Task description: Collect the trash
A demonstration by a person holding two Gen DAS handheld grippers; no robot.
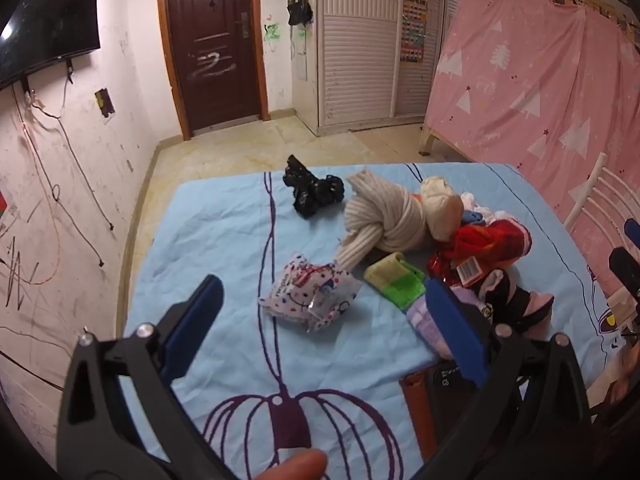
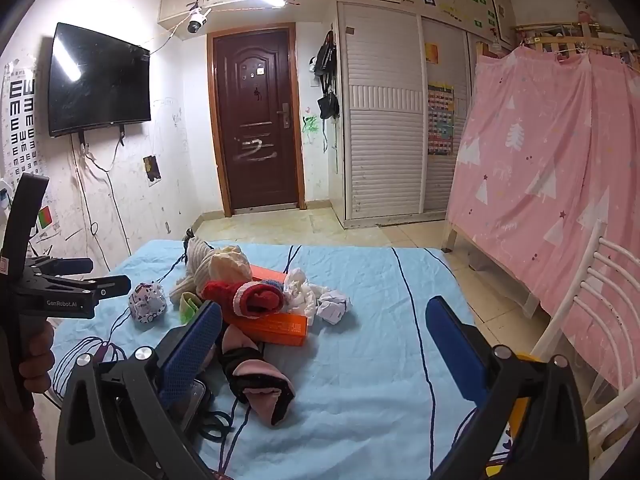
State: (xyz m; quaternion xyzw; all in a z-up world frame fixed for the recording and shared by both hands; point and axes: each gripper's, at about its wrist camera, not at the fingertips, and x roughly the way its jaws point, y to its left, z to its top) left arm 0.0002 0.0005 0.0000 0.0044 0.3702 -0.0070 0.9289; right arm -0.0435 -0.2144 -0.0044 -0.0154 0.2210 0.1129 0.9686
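Both tongs released — left gripper point(image 1: 324, 312), right gripper point(image 2: 324, 328) — above orange box point(image 2: 276, 326) under clothes.

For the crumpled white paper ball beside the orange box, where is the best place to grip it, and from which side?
Probably pinch the crumpled white paper ball across its middle, from above with the right gripper: it lies loose on the blue sheet, free on its right side, beside the orange box.
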